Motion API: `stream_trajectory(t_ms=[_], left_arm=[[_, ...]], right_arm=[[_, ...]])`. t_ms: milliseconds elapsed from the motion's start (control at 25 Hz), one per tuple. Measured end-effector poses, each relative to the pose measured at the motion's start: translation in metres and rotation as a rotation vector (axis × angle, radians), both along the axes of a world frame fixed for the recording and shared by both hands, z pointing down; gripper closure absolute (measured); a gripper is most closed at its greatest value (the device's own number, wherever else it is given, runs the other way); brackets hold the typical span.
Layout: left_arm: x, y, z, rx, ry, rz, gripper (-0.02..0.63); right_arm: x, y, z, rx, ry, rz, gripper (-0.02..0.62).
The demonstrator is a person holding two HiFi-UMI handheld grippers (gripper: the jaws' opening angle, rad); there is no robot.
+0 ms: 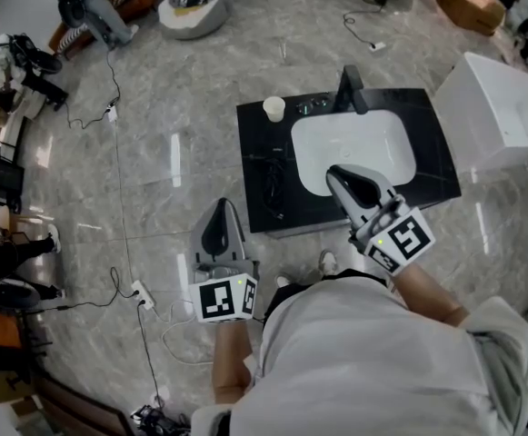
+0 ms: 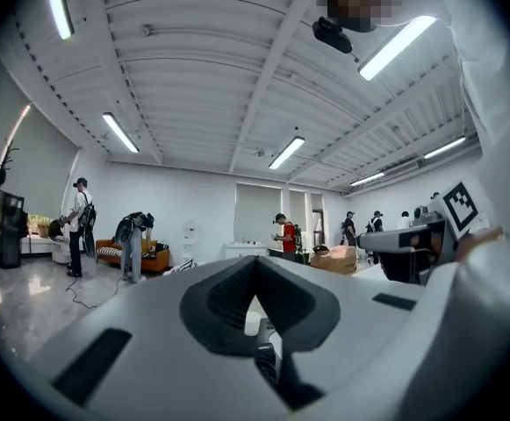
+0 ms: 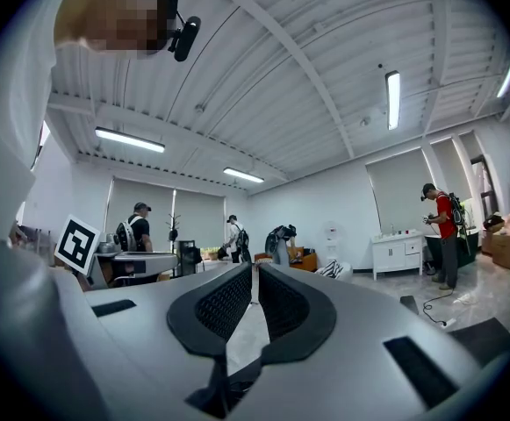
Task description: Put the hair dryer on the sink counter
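We're judging this basically done: the hair dryer (image 1: 273, 187) seems to be lying on the sink surface (image 1: 262, 134) left of the basin (image 1: 354, 148), while we're holding left tongs (image 1: 222, 209) and right tongs (image 1: 336, 176) closed, empty.

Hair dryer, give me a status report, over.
Left gripper shut, empty, over the floor beside the counter. Right gripper shut, empty, over the basin's front edge. Hair dryer apparently lying on the counter, left of basin. Nothing in the way.
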State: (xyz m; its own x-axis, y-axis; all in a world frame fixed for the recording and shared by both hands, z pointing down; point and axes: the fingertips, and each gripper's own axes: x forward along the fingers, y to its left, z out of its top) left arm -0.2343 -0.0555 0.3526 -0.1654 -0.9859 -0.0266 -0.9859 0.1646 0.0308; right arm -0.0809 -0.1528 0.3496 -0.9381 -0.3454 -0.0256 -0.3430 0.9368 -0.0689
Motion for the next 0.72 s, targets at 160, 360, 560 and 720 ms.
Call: stream_trajectory(t_ms=[160,360,560,720], left_arm=[[-0.003,0.005,0.016,-0.041,-0.008,-0.01,0.604],[-0.002,0.003,0.022,-0.054,-0.002,0.005,0.604],[-0.001,0.004,0.018,-0.048,-0.015,0.015,0.604],[-0.007,0.008,0.018,-0.048,-0.006,-0.004,0.604]], right_arm=[[-0.001,0.003,0.002,-0.012,-0.001,0.002,0.548],[0.002,0.005,0.008,-0.015,0.018,0.016,0.548],[0.0,0.009,0.007,-0.017,0.014,0.01,0.548],[-0.006,0.01,-0.002,-0.003,-0.018,-0.007,0.548]])
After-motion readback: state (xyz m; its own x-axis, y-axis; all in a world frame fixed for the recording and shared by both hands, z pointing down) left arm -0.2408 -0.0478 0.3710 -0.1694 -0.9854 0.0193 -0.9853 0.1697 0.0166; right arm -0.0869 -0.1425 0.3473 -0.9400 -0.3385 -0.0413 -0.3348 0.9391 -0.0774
